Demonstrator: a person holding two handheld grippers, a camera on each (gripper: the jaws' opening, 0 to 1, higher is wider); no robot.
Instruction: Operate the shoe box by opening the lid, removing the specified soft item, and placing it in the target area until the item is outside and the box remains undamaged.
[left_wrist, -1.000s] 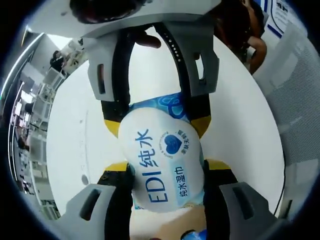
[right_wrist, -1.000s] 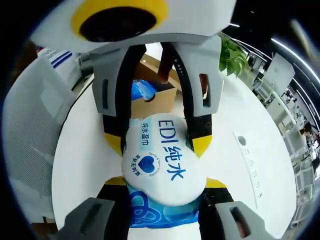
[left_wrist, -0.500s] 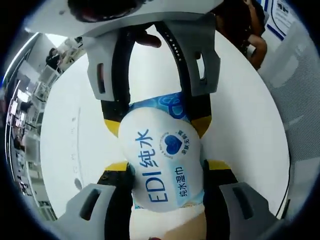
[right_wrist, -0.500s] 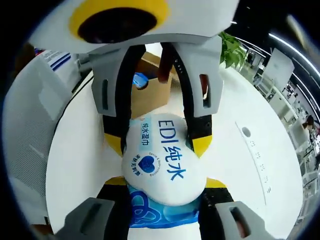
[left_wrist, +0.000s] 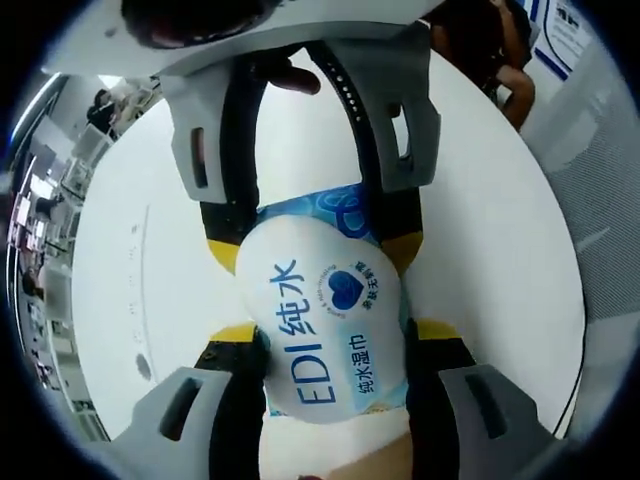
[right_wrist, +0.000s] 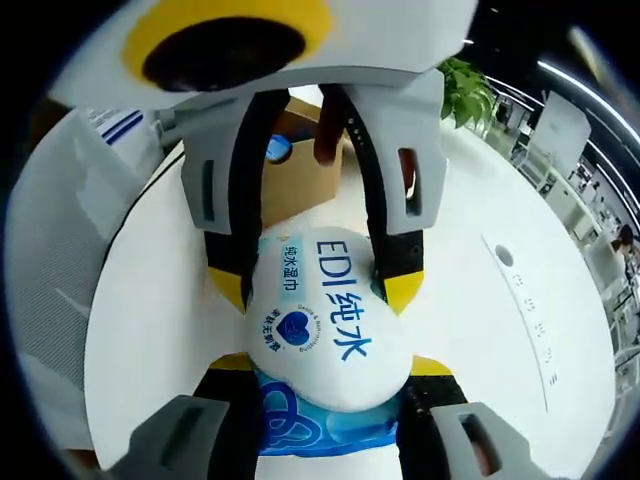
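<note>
A soft white and blue wet-wipe pack (left_wrist: 325, 320) (right_wrist: 320, 320) hangs above the white round table (left_wrist: 120, 280) (right_wrist: 480, 320), held from both ends. In the left gripper view my left gripper (left_wrist: 335, 340) is shut on its near end, and my right gripper (left_wrist: 312, 252) comes in from the top, shut on the far end. The right gripper view mirrors this: my right gripper (right_wrist: 330, 365) clamps the near end and the left gripper (right_wrist: 315, 288) the far end. A brown cardboard shoe box (right_wrist: 300, 190) stands open behind the pack, with something blue (right_wrist: 278, 148) inside.
A green plant (right_wrist: 468, 95) stands past the table's far edge. Mesh chair backs (left_wrist: 610, 150) (right_wrist: 70, 230) flank the table. A person (left_wrist: 500, 45) is beyond the table. Small round marks (right_wrist: 503, 258) sit in the tabletop.
Both grippers keep the same hold on the pack. The background has slid slightly in both views, so the hands and pack have shifted a little over the table.
</note>
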